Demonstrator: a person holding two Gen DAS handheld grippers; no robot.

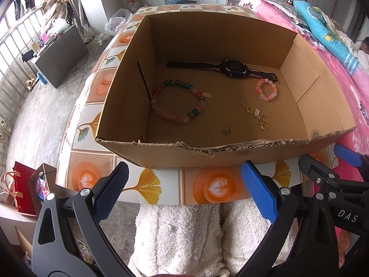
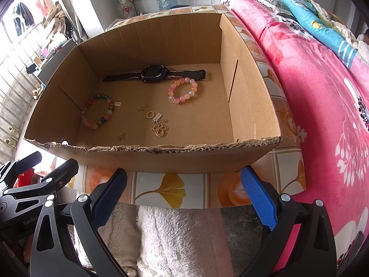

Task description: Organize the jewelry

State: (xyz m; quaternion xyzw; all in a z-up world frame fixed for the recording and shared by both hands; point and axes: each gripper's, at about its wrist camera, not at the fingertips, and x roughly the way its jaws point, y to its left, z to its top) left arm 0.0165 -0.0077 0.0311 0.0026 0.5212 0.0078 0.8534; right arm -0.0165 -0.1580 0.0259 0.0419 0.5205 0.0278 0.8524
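Beside the pink floral bedspread stood a table with a ginkgo-leaf cover, and on it an open cardboard box with a torn near rim. All the jewelry lay loose on the box floor: a black watch stretched along the far wall, a large multicolored bead bracelet to the left, a small pink bead bracelet just beside the watch strap, and a scatter of gold charms nearer the front. Both the left gripper and the right gripper hung short of the box, jaws spread wide and holding nothing. By my reckoning, everything sat inside the box but ungrouped, which fits either a gathering finished or a sorting ahead.
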